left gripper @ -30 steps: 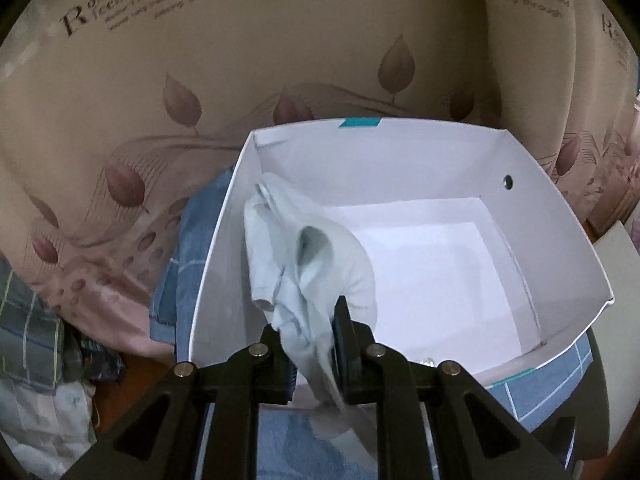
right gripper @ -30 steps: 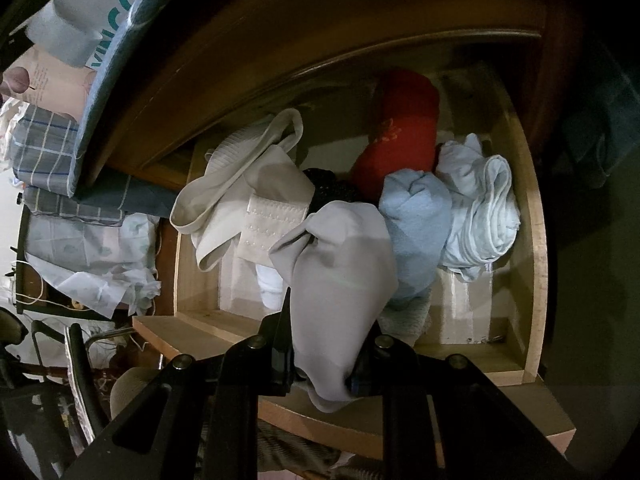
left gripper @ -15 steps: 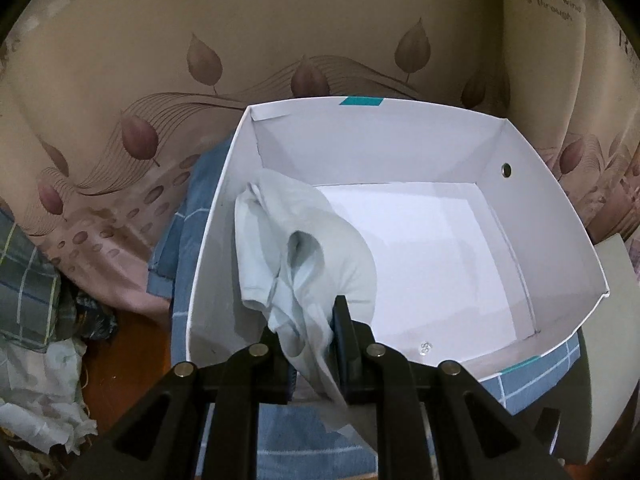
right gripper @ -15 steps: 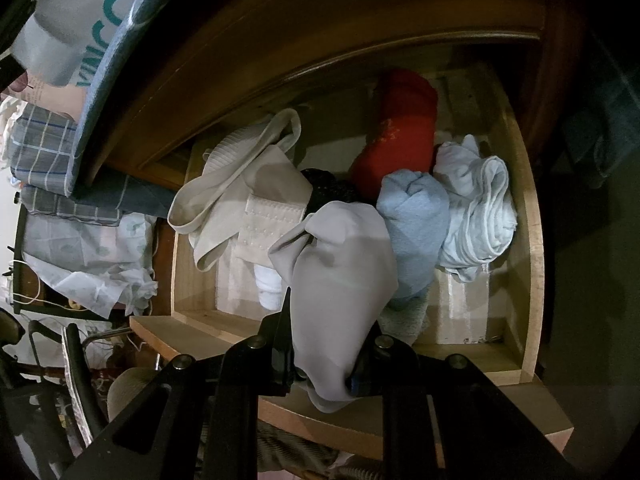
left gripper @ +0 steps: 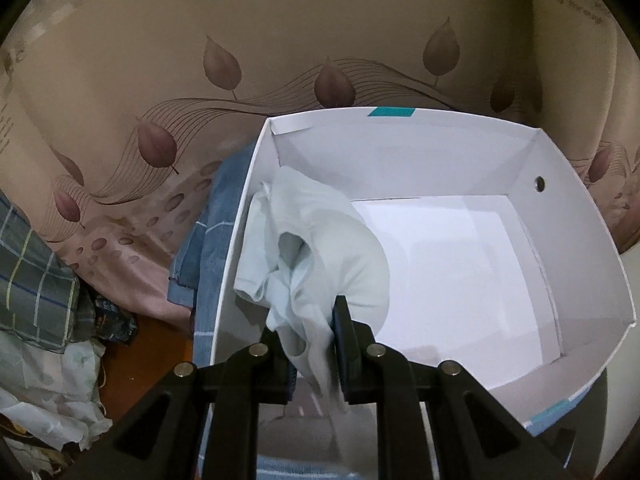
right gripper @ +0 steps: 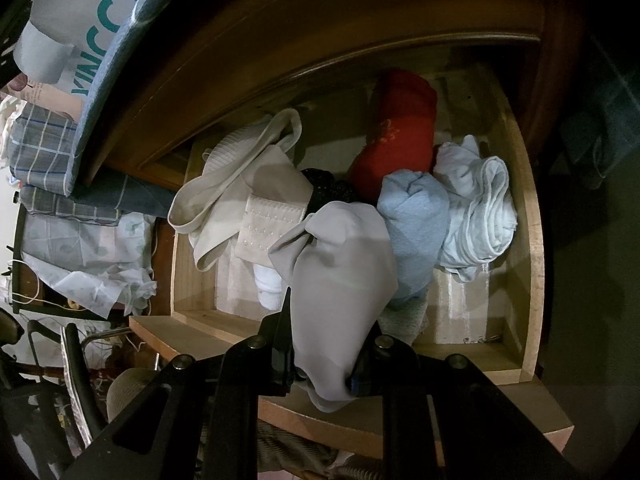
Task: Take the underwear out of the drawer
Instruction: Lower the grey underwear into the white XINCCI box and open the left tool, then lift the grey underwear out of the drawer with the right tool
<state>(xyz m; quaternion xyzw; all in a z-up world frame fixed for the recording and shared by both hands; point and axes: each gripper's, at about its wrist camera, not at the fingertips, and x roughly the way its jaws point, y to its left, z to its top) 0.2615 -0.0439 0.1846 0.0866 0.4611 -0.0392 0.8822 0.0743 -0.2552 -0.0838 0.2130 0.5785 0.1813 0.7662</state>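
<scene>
Underwear was gripped in both tools. A pale blue garment (left gripper: 316,256) was pinched between the closed fingers of the left gripper (left gripper: 314,344) and held over the near left corner of an open white box (left gripper: 568,184), its cloth draping against the box's left wall. Blue checked fabric (left gripper: 212,232) was seen just beside that wall, with a leaf-patterned curtain (left gripper: 200,80) behind. A grey garment (right gripper: 340,280) was clamped between the closed fingers of the right gripper (right gripper: 324,364), hanging above the front edge of the open wooden drawer (right gripper: 532,240). Within the drawer a red roll (right gripper: 400,128), a light blue roll (right gripper: 416,216), a white bundle (right gripper: 480,208) and a beige bra (right gripper: 240,192) were left lying close together.
</scene>
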